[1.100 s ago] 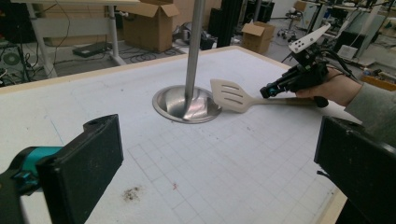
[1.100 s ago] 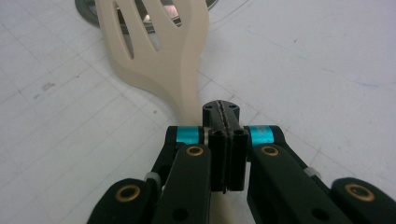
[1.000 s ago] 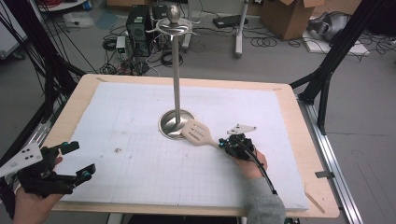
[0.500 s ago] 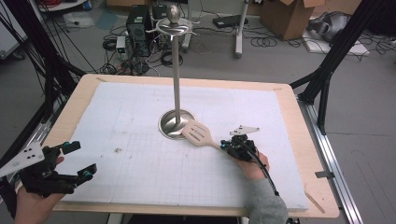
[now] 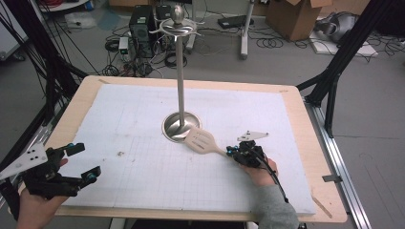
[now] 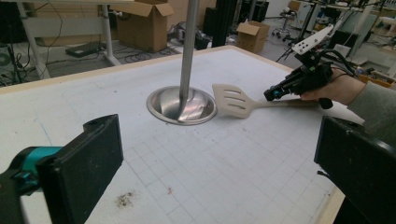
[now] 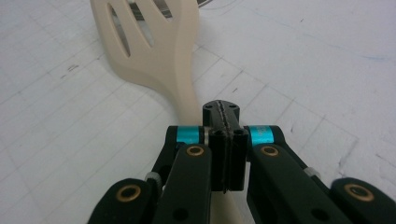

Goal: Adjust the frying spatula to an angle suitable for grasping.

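The cream slotted spatula (image 5: 202,141) lies flat on the white gridded mat (image 5: 143,191), its blade just beside the round steel base (image 5: 177,129) of the stand, on that base's right in the high view. The blade's far edge touches or slightly overlaps the base rim; which one, you cannot tell from here. The handle runs from the blade down and to the right, toward your right gripper (image 5: 235,152).

In the right gripper view the handle (image 7: 187,100) passes straight under the tips of your right gripper (image 7: 222,140). The two pads are pressed flat against each other, with only a thin seam between them, and the handle sits below that seam rather than between the pads. So your right fingers are closed, and they pinch nothing that you can see; whether the tips rest on the handle or hang just over it is not clear. In the left gripper view, that gripper (image 6: 275,93) meets the spatula (image 6: 238,100) at the near end of its neck, with your hand behind it.

Your left gripper (image 5: 79,162) is well apart from the spatula, at the near left corner of the table (image 5: 315,119). Its fingers (image 6: 84,172) are spread wide, with bare mat between them.

The upright pole (image 5: 180,76) rises from the base to a hook ring at the top.
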{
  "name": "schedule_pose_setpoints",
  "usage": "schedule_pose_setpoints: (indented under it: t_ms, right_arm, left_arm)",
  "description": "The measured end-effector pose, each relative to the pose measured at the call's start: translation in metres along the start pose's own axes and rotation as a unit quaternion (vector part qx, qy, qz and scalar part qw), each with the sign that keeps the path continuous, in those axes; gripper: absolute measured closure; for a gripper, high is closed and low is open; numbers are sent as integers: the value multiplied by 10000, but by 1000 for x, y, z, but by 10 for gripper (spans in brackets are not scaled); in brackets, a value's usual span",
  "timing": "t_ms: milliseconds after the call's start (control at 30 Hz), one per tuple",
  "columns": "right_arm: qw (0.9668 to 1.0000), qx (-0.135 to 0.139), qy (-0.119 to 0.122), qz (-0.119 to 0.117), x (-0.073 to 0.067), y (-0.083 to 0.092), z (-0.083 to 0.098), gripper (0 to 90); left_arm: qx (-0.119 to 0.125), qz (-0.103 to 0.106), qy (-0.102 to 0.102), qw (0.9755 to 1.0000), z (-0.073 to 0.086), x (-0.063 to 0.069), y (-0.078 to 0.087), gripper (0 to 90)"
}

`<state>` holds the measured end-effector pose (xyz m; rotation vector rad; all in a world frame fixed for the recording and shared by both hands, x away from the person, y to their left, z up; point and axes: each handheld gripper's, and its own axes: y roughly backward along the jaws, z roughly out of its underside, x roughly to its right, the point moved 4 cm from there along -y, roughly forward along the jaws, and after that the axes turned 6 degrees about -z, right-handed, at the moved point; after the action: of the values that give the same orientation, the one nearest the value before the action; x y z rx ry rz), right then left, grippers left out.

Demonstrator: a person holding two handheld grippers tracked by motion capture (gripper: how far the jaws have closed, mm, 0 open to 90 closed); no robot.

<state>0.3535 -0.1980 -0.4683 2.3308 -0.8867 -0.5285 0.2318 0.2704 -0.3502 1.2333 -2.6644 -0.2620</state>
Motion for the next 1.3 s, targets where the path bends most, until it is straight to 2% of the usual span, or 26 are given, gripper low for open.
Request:
schedule_pose_setpoints:
  t_ms: [233,500,600,767,933,1033,1200,1300]
  right_arm:
    - [9997,86,131,-199,-3,12,7,900]
    - [9995,76,301,-48,-7,13,7,900]
    - [9995,28,277,-143,-8,13,5,900]
    - [9992,292,254,-88,-15,10,-9,900]
    - [9992,296,257,6,-19,3,-17,900]
    - [9993,242,275,59,-16,-1,-17,900]
    - [9995,273,144,91,-10,-3,-18,900]
    - [9997,187,94,132,-7,-8,-18,900]
  left_arm:
    - [28,65,-18,10000,-3,0,-4,17]
    - [13,140,-23,9999,-5,0,-12,17]
    - [-15,171,-45,9998,-5,1,-14,17]
    - [13,139,-10,9999,-5,0,-13,17]
    - [3,117,-16,9999,-3,-1,-10,17]
    - [-4,91,-18,10000,-2,0,-9,17]
    - [-26,64,-35,10000,-1,2,-7,17]
    - [-63,39,-24,10000,1,2,-6,17]
